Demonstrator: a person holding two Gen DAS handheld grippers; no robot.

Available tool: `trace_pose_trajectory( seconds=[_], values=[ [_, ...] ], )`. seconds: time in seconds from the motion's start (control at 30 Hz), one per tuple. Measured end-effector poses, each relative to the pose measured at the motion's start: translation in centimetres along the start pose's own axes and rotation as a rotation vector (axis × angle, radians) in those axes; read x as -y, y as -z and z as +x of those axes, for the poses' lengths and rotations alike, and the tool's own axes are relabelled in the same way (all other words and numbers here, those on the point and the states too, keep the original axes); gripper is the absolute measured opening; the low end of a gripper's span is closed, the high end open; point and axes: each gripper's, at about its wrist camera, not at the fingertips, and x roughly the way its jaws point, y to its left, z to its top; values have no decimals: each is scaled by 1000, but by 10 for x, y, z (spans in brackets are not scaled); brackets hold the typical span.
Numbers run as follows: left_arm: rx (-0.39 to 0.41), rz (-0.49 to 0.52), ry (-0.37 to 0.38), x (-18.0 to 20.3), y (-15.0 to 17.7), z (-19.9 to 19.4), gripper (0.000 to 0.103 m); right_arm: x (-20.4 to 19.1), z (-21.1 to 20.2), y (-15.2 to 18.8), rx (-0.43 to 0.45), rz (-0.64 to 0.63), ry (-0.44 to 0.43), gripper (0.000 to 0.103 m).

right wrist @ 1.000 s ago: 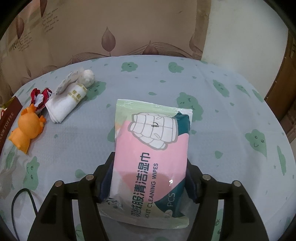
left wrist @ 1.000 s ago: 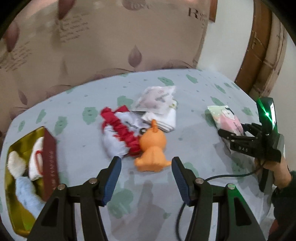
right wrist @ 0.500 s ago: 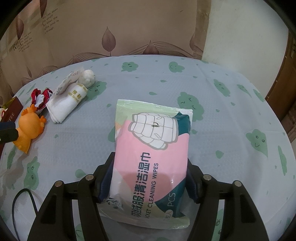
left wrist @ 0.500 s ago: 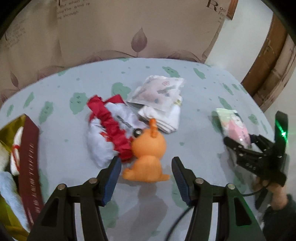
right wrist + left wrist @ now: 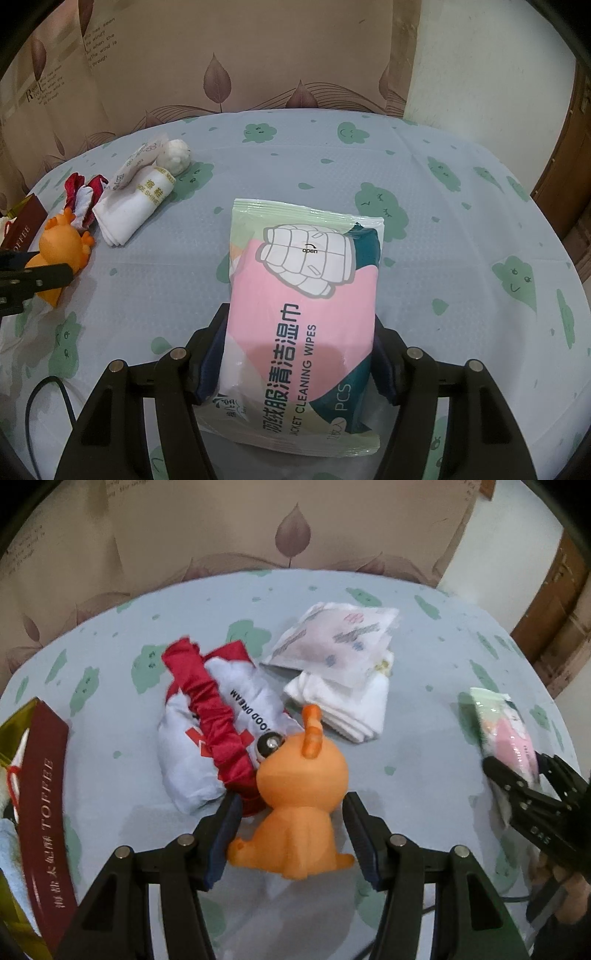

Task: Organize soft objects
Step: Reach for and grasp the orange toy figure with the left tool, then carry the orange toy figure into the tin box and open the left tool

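An orange plush toy (image 5: 303, 775) sits on the pale blue tablecloth (image 5: 424, 701), facing away from me. My left gripper (image 5: 291, 799) stands open around it, one blue pad on each side of its body and neither pressing. The toy (image 5: 62, 243) also shows at the far left of the right wrist view, behind a left finger (image 5: 37, 280). A pink and green pack of cleaning wipes (image 5: 303, 258) lies flat on the cloth. My right gripper (image 5: 299, 317) is shut on the pack's near end, pads against both sides. From the left wrist view the pack (image 5: 506, 731) shows in that gripper (image 5: 517, 764).
Touching the toy's left side is a white pouch (image 5: 184, 768) wrapped in a red scrunchie (image 5: 214, 716). Behind the toy, a folded white towel (image 5: 351, 709) carries a paper sachet (image 5: 332, 642). A gold-lined box with a dark red TOFFEE wall (image 5: 40, 812) stands far left. A curtain hangs beyond the table.
My left gripper has come down and forward, so the orange toy now sits between its fingers instead of ahead of them. The right gripper and the wipes pack have not moved.
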Motion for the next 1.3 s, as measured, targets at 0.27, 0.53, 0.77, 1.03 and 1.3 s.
trace_pose_trajectory(
  seconds=[0.27,0.53,0.77,1.03,1.3],
  values=[
    [-4,29,61,-2,11,-14,45,0,0,0,0,0,-1,64],
    [13,182,126,2,50,-51,45,0,0,0,-1,0,0,64],
    [11,203,79,-9,66,-58,45,0,0,0,-1,1,-2,64],
    [51,146,2,-28,65,-73,45,0,0,-1,-2,-1,0,65],
    [84,70,-65,-66,61,-97,45,-1,1,0,-3,-1,0,65]
  ],
)
